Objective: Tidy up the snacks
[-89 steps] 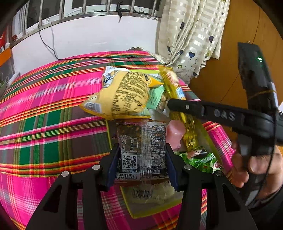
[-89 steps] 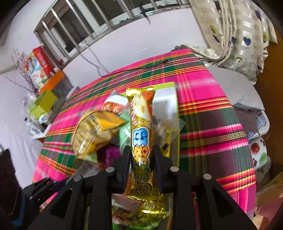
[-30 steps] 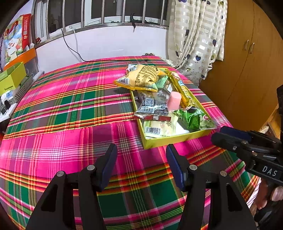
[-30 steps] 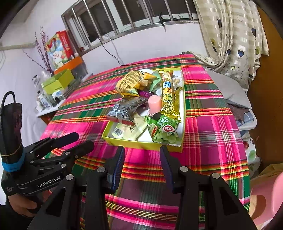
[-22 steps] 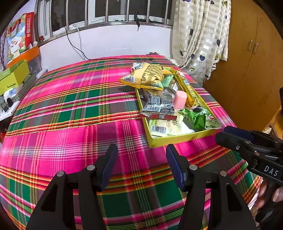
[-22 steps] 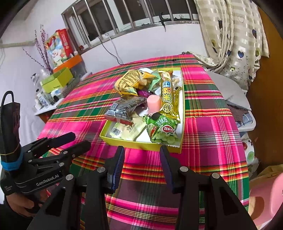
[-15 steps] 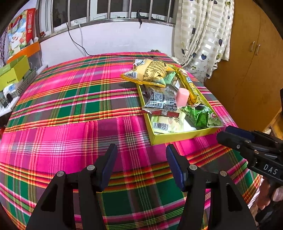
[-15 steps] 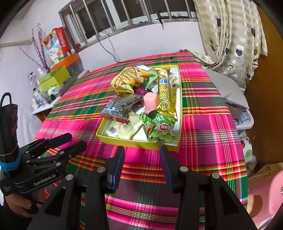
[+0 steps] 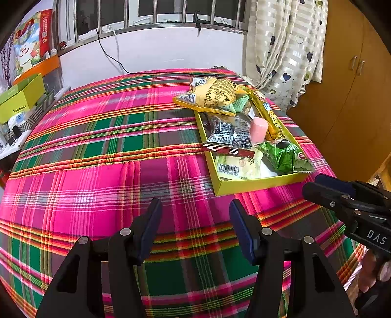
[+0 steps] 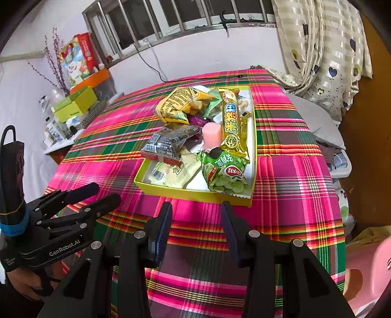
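Currently both hand-held grippers, left (image 9: 195, 230) and right (image 10: 195, 227), stand open and empty, short of the snack-filled yellow tray (image 10: 193, 193).

Behind the plaid-covered bench (image 9: 102, 137), a white wall (image 9: 156, 53) under a barred window (image 9: 156, 12), black cable (image 9: 110, 56) hanging down it. Right of the window, a striped curtain (image 9: 283, 49) with hearts, then a wooden cupboard (image 9: 352, 93). Left of the bench, a cluttered side table with a green box (image 10: 73, 105), a colourful carton (image 10: 78, 58) and dried twigs (image 10: 53, 61).
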A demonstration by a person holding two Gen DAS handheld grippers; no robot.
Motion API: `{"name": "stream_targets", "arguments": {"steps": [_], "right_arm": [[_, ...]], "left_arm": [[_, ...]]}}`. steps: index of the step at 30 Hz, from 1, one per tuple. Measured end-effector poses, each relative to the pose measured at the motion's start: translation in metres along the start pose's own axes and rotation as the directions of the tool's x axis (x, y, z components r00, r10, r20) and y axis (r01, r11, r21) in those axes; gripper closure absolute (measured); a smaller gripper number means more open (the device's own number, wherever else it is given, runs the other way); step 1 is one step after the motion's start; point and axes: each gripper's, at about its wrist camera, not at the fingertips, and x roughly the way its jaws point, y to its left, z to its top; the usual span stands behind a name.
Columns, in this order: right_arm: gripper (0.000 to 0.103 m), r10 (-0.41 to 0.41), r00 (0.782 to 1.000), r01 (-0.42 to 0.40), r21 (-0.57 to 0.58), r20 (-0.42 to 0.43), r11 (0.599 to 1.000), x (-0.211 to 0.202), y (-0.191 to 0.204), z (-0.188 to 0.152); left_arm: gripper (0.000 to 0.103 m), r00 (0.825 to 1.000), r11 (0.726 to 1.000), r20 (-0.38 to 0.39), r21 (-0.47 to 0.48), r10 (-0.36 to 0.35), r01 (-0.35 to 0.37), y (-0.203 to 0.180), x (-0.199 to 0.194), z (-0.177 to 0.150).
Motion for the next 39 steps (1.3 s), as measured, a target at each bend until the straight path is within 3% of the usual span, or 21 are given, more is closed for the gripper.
{"name": "stream_targets", "arguments": {"steps": [15, 24, 39], "right_arm": [[0.063, -0.009, 1.000, 0.009, -0.006, 0.004, 1.000, -0.001, 0.002, 0.000], [0.063, -0.010, 1.000, 0.010, -0.007, 0.003, 1.000, 0.000, 0.002, 0.000], [0.063, -0.015, 1.000, 0.015, -0.016, 0.000, 1.000, -0.001, 0.003, -0.002]], "left_arm": [[0.045, 1.000, 1.000, 0.001, 0.011, -0.007, 0.007, -0.006, -0.005, 0.000], [0.045, 0.999, 0.999, -0.009, 0.012, -0.046, 0.046, -0.009, -0.006, -0.001], [0.045, 1.000, 0.999, 0.002, 0.031, -0.025, 0.025, -0.012, -0.009, 0.000]]}}
